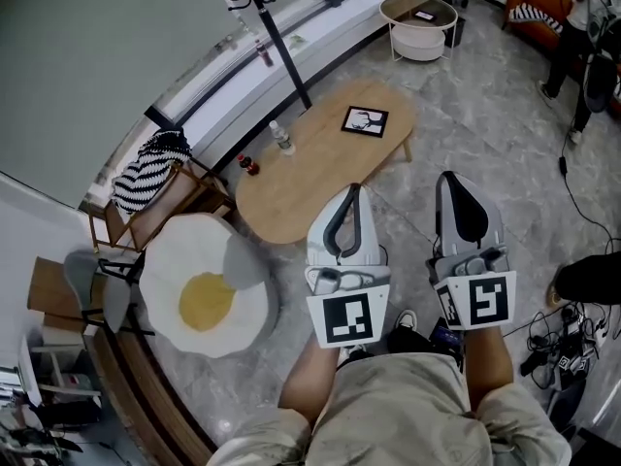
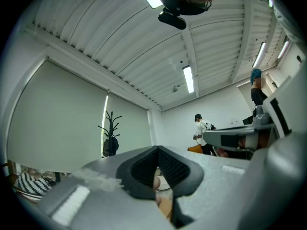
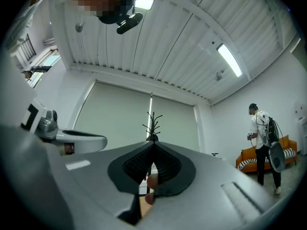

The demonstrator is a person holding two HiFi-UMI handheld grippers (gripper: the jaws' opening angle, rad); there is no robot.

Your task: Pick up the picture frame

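Both my left gripper (image 1: 351,197) and right gripper (image 1: 450,184) are hanging with jaws pressed together, empty, well apart from the picture frame (image 1: 365,121) lying flat at the counter's (image 1: 301,187) far end. If I reach it with the jaws together, I am risking shoving it over the edge.

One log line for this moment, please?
picture frame: on wooden table, untouched | left gripper: shut, empty | right gripper: shut, empty

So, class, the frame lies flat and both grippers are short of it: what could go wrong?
The picture frame lies flat on the table, so jaws may push it, not catch an edge. The left gripper and right gripper are shut and must open first. Reaching might topple the clear bottle.
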